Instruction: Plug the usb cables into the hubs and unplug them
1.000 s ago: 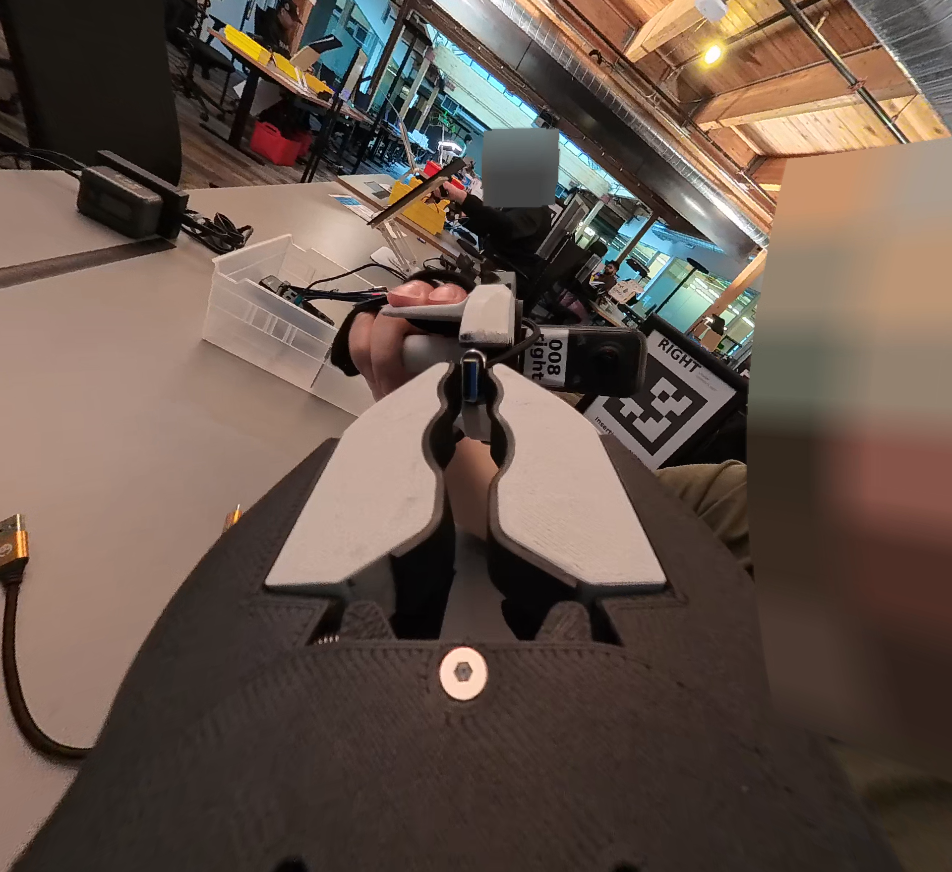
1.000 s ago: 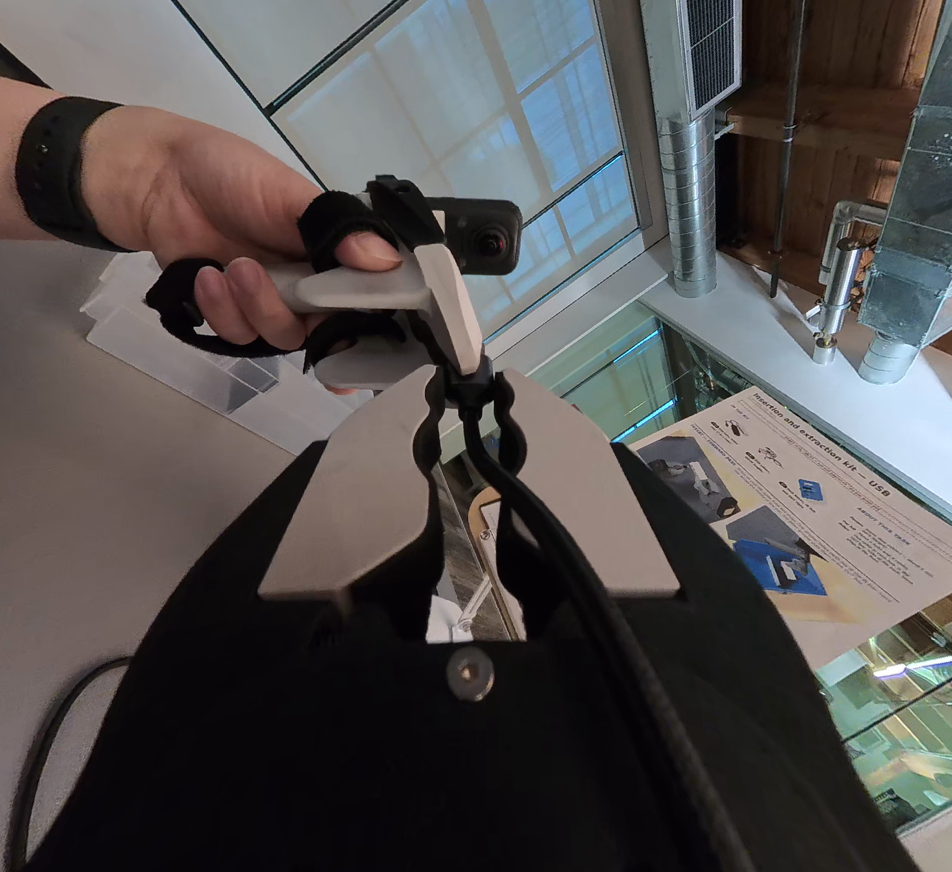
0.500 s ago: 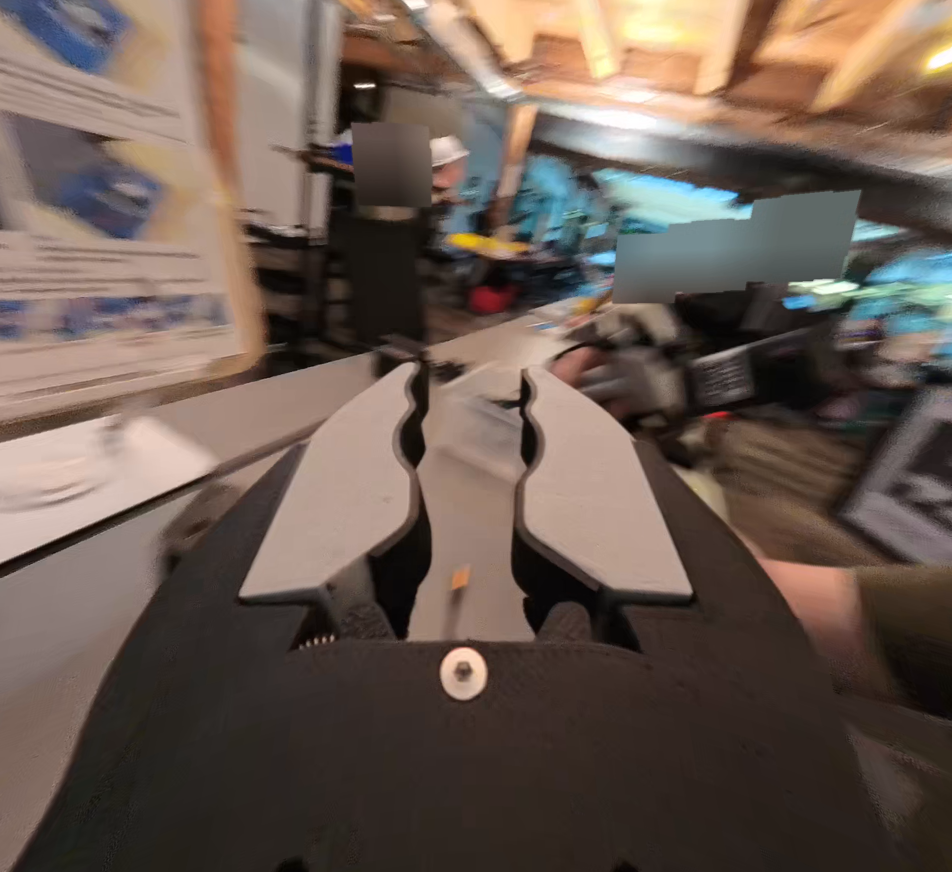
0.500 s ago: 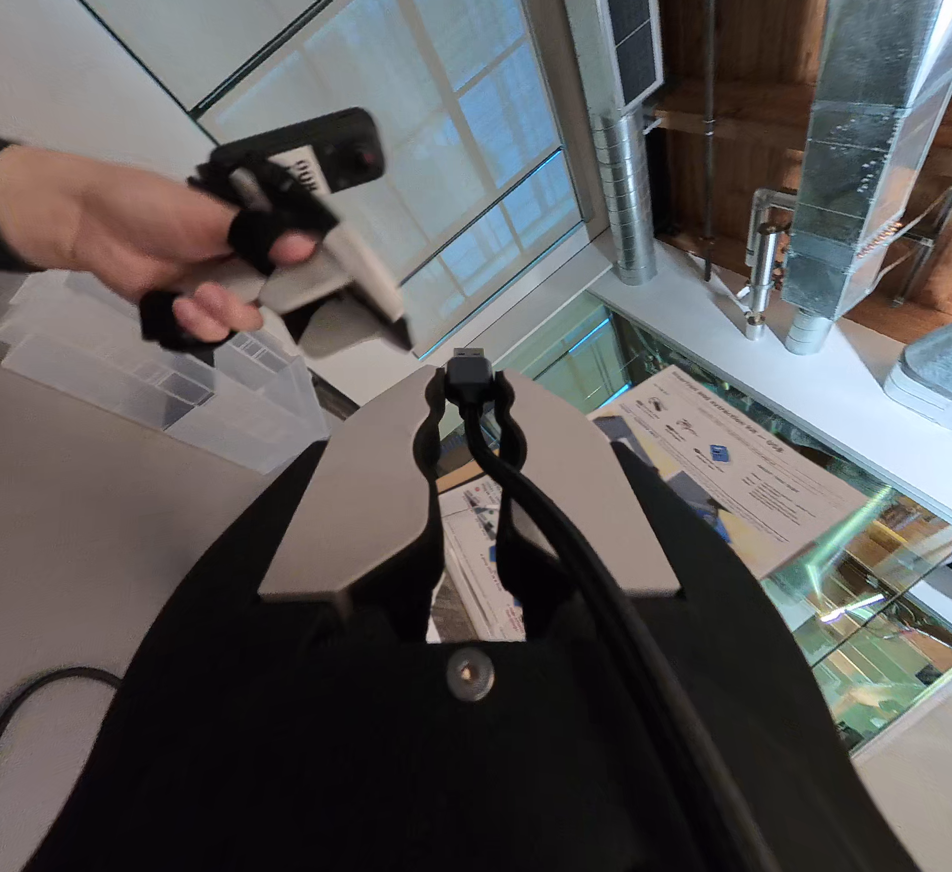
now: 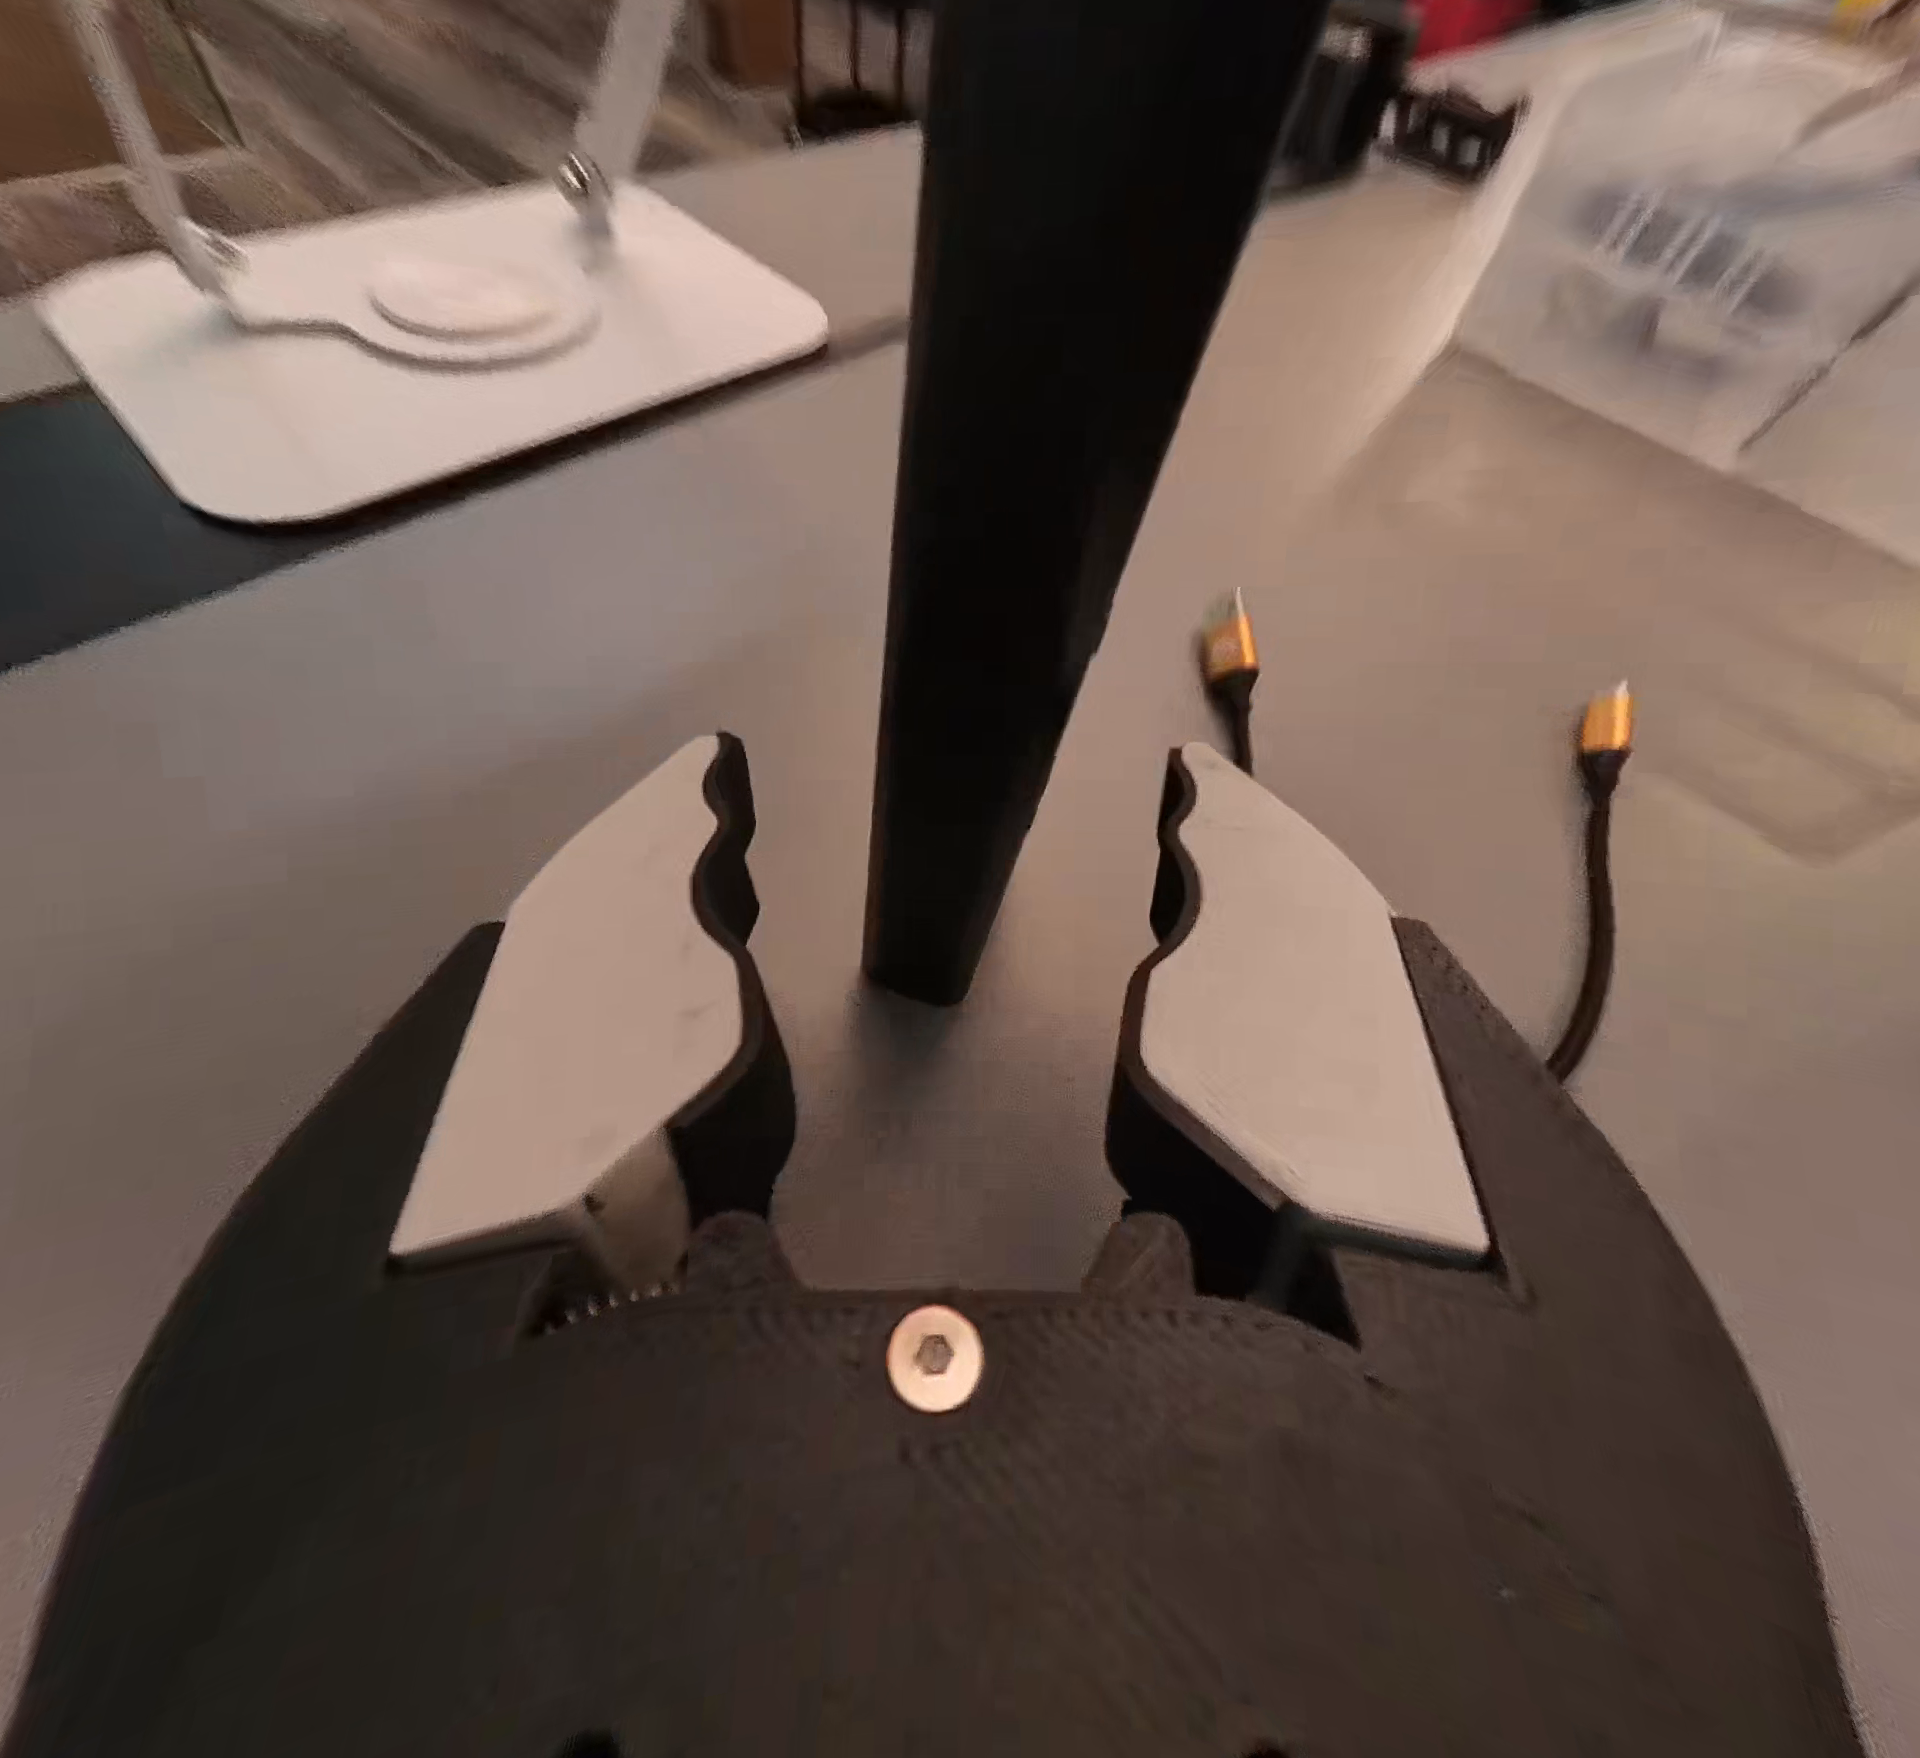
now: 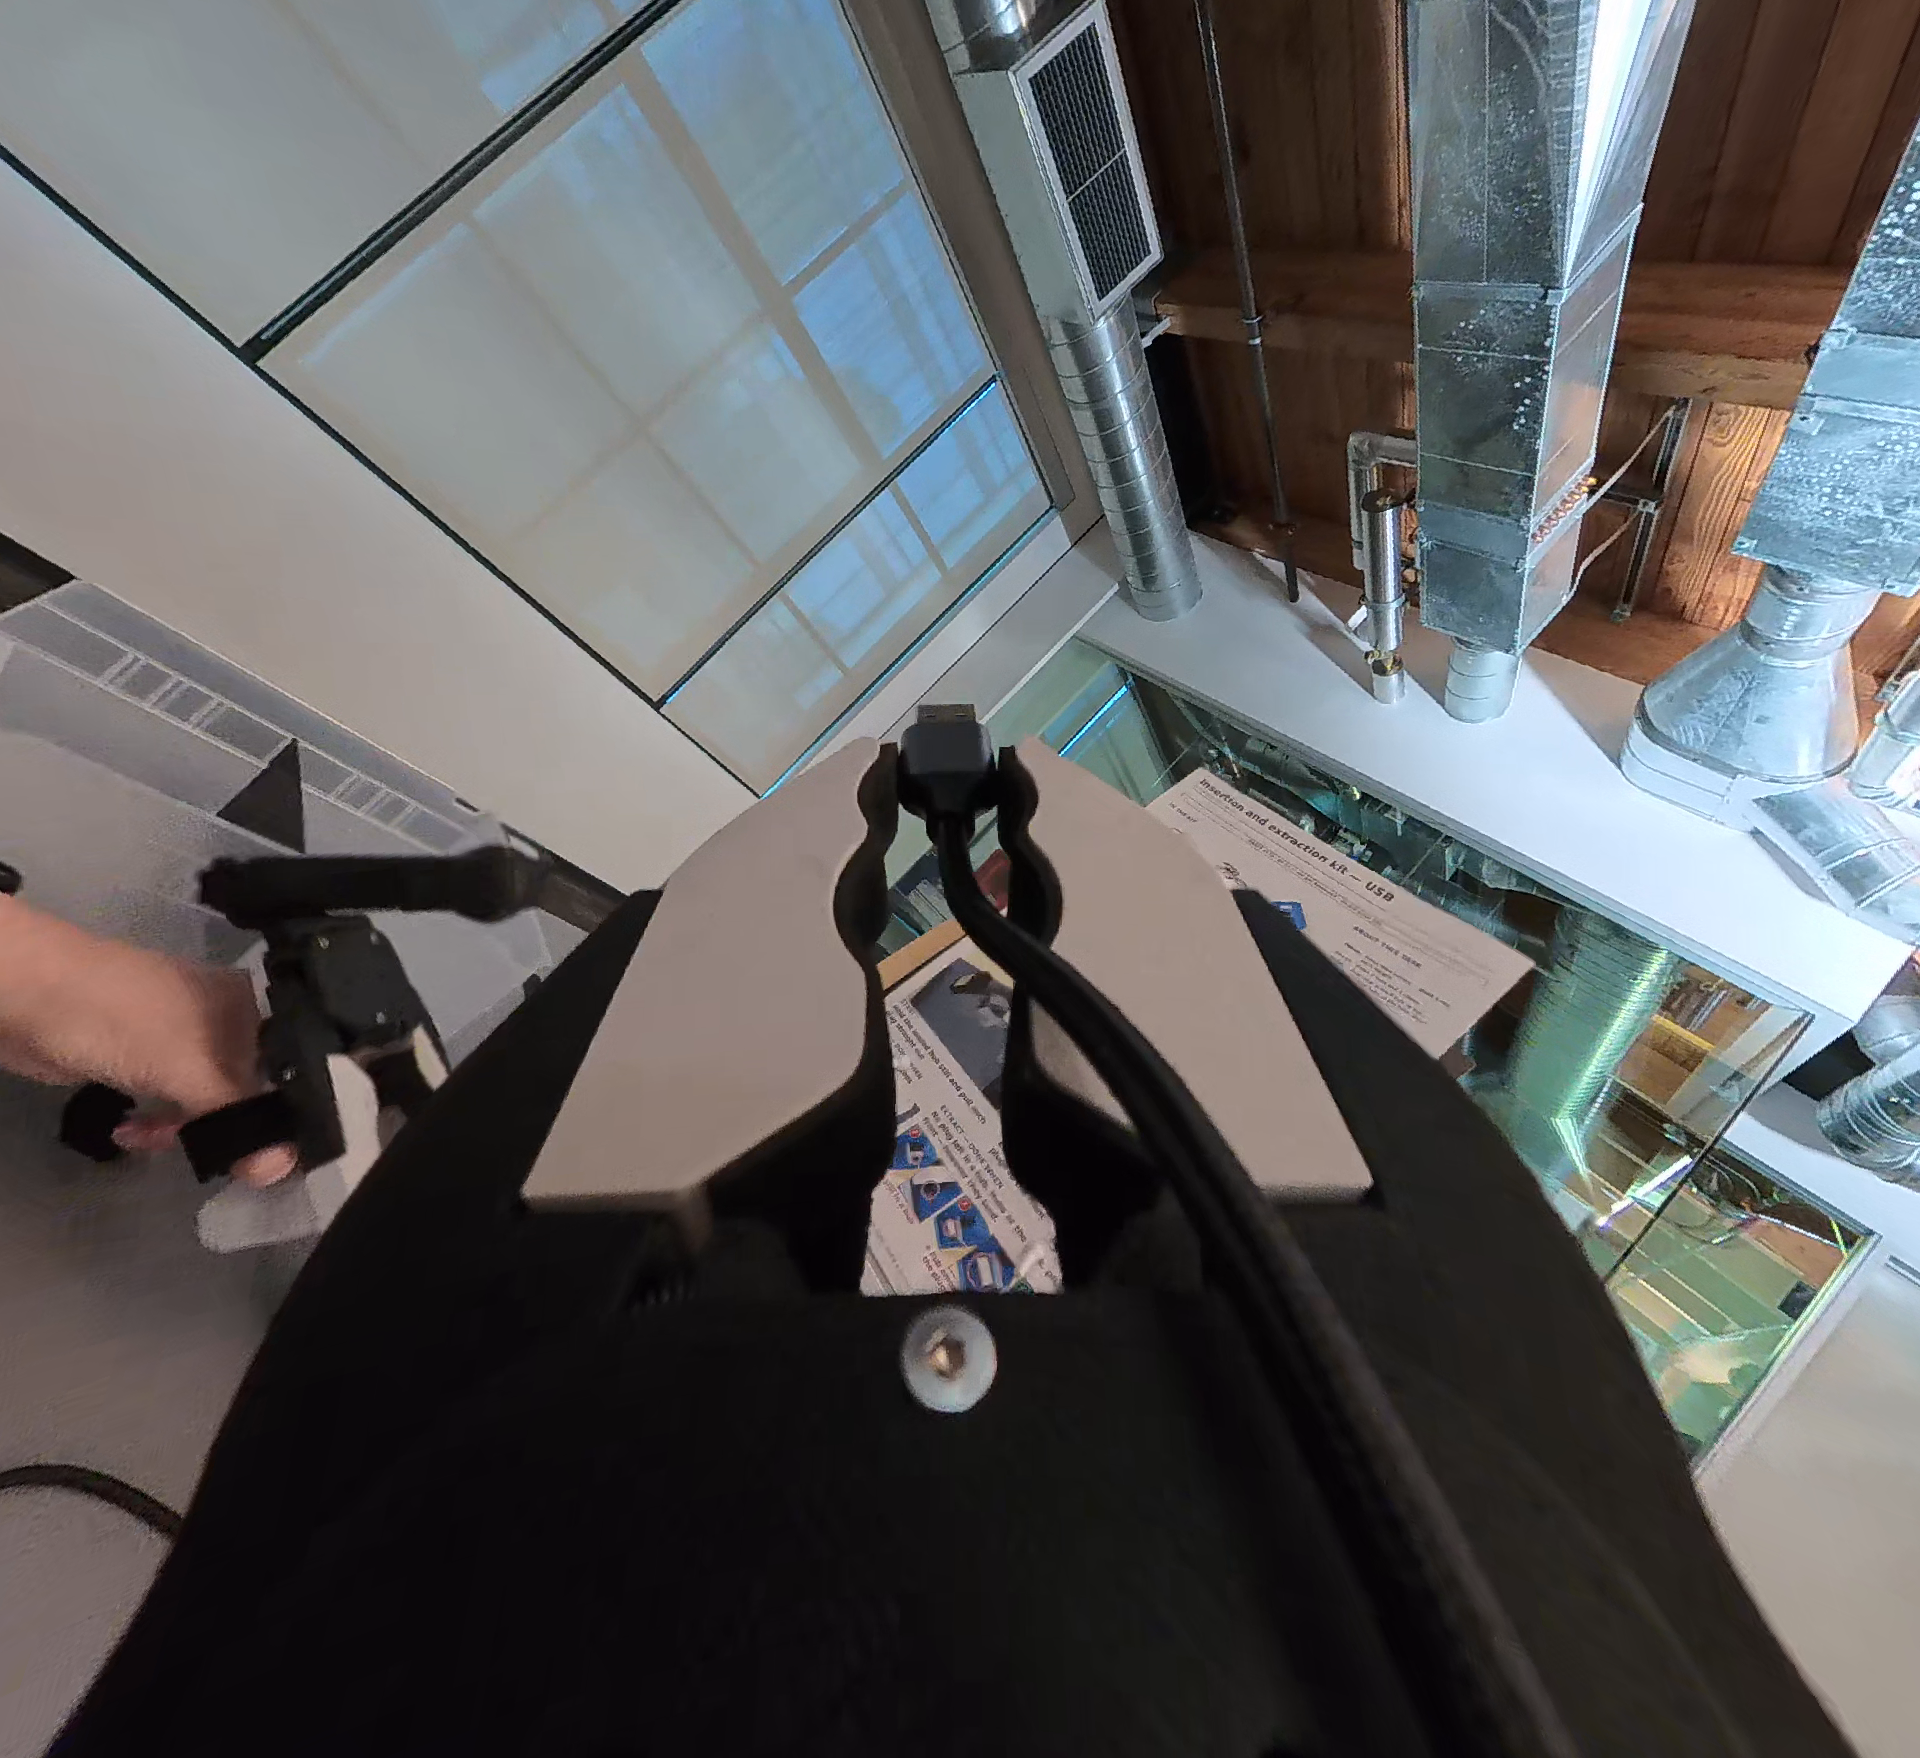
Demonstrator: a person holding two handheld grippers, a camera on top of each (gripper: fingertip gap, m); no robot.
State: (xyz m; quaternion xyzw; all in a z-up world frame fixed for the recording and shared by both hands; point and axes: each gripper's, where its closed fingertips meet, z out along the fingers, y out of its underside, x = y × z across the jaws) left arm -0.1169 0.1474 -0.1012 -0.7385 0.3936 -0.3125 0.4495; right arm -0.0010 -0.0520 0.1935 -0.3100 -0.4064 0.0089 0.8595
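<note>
Black USB plug, cable trailing: clenched upright in the right gripper, raised well above the surface, as one second before. Left gripper, previously closed on a connector against it, had released and swung down; jaws wide apart, empty, straddling a black post. Gold-tipped cables lay on the grey surface at 1 o'clock. Judgement: unplugging finished; next pickup pending.

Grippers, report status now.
Left gripper open, empty, over grey table. Right gripper shut on black USB plug, raised. Tall black piece stands ahead of the left gripper.
</note>
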